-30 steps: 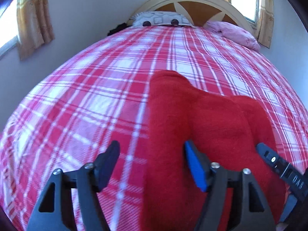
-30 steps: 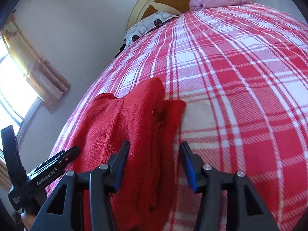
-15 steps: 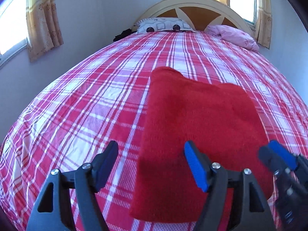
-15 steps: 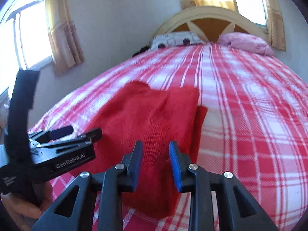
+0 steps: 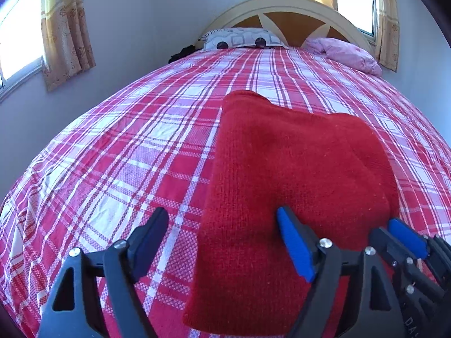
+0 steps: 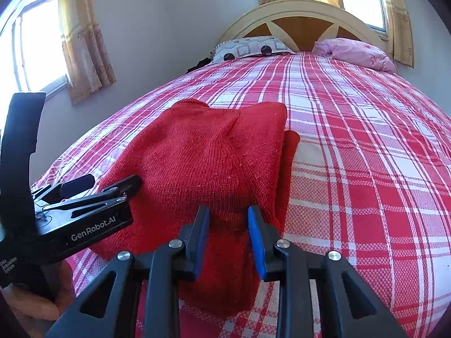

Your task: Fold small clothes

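A red knitted garment (image 5: 296,186) lies folded into a flat rectangle on the plaid bed; it also shows in the right wrist view (image 6: 203,166). My left gripper (image 5: 222,239) is open and empty, hovering over the garment's near left edge. My right gripper (image 6: 229,231) has its jaws partly open with a narrow gap, held just above the garment's near edge; nothing is clamped between them. The right gripper's tips show at the lower right of the left wrist view (image 5: 394,236). The left gripper shows at the left of the right wrist view (image 6: 104,188).
The bed has a red and white plaid sheet (image 5: 126,155). A patterned pillow (image 5: 239,38) and a pink bundle (image 5: 344,53) lie by the arched headboard (image 5: 287,8). Walls and curtained windows (image 6: 84,36) stand to the left and behind the bed.
The garment went from a bunched fold to a flat rectangle on the bed. The right gripper narrowed its jaws and pulled back to the near edge; both grippers rose slightly.
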`<move>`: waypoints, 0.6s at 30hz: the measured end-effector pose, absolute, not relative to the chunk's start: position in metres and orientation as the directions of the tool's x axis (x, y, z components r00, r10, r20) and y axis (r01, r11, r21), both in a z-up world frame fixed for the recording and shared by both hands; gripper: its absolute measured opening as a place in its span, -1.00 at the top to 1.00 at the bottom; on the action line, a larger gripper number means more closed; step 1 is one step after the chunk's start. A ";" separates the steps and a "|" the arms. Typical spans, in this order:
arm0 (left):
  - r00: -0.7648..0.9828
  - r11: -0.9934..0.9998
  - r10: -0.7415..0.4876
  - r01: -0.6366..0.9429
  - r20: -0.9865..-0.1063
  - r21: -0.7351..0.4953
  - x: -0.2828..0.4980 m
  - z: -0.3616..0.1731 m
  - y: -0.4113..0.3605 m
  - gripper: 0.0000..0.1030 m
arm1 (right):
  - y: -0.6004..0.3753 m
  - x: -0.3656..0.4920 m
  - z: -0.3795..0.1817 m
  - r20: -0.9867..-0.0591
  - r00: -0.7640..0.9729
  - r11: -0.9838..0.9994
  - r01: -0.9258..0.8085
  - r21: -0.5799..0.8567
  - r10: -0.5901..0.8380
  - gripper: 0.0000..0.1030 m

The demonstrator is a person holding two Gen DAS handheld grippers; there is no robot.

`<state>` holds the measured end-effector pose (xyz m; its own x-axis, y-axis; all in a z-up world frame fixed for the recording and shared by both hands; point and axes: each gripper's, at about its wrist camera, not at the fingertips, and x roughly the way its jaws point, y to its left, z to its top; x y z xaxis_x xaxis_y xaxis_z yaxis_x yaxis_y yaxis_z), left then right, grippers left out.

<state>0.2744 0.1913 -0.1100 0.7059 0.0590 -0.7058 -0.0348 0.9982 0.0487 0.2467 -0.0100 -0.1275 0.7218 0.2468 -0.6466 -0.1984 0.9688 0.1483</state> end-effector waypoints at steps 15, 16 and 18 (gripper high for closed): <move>0.627 0.997 0.080 -0.067 -0.775 0.048 0.222 -0.109 0.207 -0.91 | -0.002 0.210 -0.127 -0.718 0.653 0.970 -0.182 0.159 0.240 -0.35; 0.619 0.997 0.074 -0.069 -0.782 0.040 0.216 -0.109 0.210 -0.92 | -0.006 0.203 -0.130 -0.724 0.643 0.968 -0.168 0.188 0.252 -0.35; 0.611 0.997 0.075 -0.071 -0.788 0.039 0.208 -0.108 0.213 -0.92 | -0.013 0.189 -0.135 -0.736 0.628 0.967 -0.134 0.217 0.252 -0.35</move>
